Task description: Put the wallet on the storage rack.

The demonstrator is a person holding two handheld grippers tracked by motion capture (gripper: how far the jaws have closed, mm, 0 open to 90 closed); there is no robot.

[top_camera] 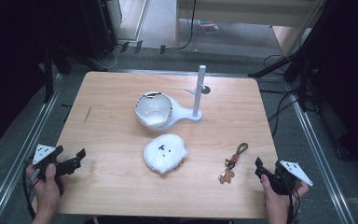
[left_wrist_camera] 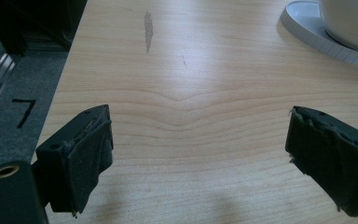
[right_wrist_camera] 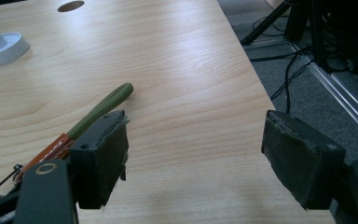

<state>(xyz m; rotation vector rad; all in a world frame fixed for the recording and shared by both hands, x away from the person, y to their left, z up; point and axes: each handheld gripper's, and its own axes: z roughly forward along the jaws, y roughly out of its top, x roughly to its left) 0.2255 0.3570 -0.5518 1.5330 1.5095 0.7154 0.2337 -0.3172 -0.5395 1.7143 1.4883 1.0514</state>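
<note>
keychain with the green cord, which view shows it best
The high view: the whole keychain lies in sight, green loop, brown strap and charm, just ahead of the right gripper. The right gripper view gives a closer look at its cord and strap, but one of the fingers hides the charm end.

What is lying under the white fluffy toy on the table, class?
A small brownish bit pokes out at the near right edge of the white fluffy toy, resting on the table. The plush covers the rest, so what it is cannot be told.
</note>
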